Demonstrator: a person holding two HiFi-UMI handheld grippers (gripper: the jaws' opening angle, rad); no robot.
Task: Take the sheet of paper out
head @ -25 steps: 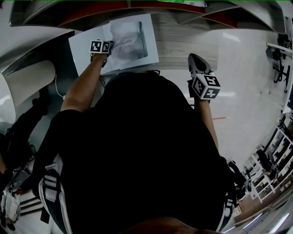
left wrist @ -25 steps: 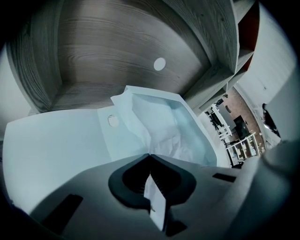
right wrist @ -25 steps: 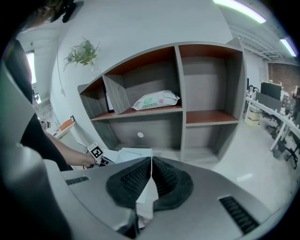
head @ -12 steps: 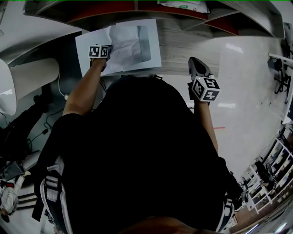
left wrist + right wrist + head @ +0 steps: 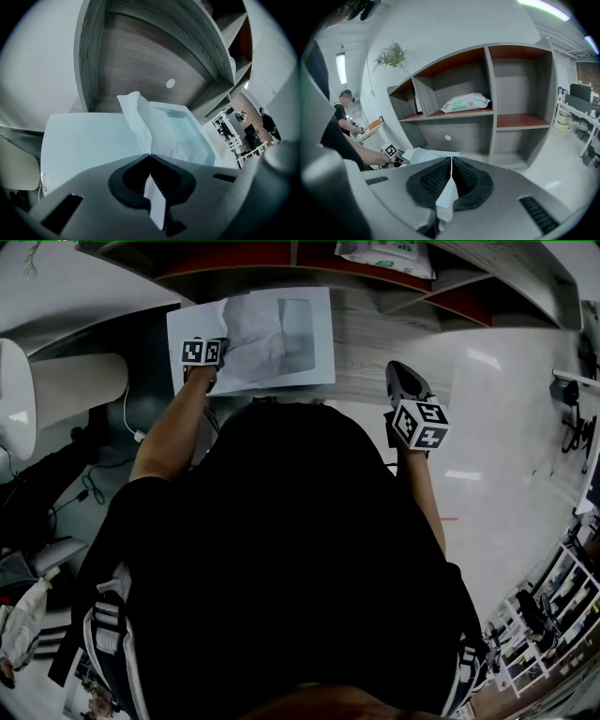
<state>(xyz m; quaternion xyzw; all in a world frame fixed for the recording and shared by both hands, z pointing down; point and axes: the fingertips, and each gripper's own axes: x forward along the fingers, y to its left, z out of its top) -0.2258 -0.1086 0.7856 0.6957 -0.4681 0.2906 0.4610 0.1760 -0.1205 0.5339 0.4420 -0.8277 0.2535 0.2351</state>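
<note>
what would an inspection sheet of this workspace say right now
surface: wood-grain shelf board, sleeve resting on it
job's things: crumpled sheet, partly out of sleeve
clutter: packet on upper shelf
grippers: left hand-held gripper shut on sheet; right hand-held gripper shut, away from sheet
cables: white cable on floor at left
surroundings: plant, a person in the background

Sheet (image 5: 251, 334) edge hidden under marker cube (image 5: 202, 351); packet (image 5: 384, 253) cut off above.
</note>
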